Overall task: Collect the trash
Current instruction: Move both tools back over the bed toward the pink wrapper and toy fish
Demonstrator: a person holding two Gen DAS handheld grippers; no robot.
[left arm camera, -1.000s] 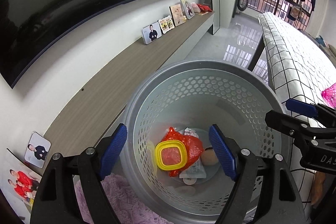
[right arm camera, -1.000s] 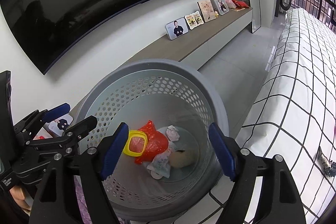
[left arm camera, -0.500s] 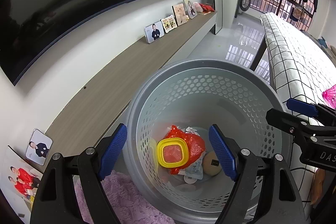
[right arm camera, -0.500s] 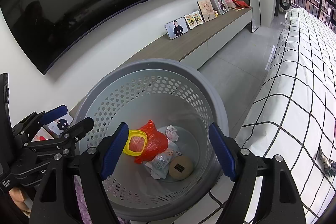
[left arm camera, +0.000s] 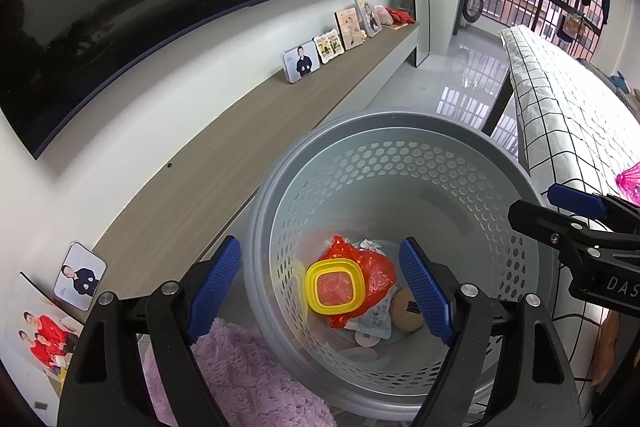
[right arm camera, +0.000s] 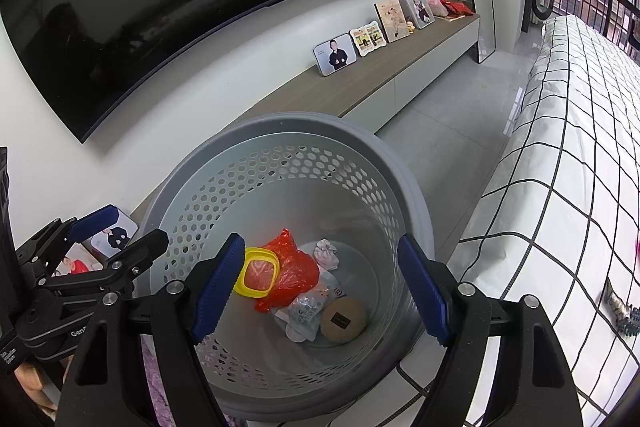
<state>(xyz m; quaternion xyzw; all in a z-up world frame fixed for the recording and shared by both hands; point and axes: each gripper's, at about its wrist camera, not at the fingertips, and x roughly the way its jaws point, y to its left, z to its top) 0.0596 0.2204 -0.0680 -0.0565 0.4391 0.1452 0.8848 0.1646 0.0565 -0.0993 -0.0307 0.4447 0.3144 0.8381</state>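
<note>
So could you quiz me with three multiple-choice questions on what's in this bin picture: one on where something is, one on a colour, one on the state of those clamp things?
1. Where does the round tan disc lie?
A. on the wooden shelf
B. on the bottom of the grey basket
C. on the checked bedcover

2. What colour is the rim of the square lid beside the red plastic bag?
A. yellow
B. green
C. white

3. How do the fingers of the left gripper and right gripper stand?
A. both shut on trash
B. one holds the bag
C. both open and empty

Answers: 1 B, it rests among the trash inside the basket; 2 A, the rim is bright yellow; 3 C, nothing sits between either pair of blue pads.
</note>
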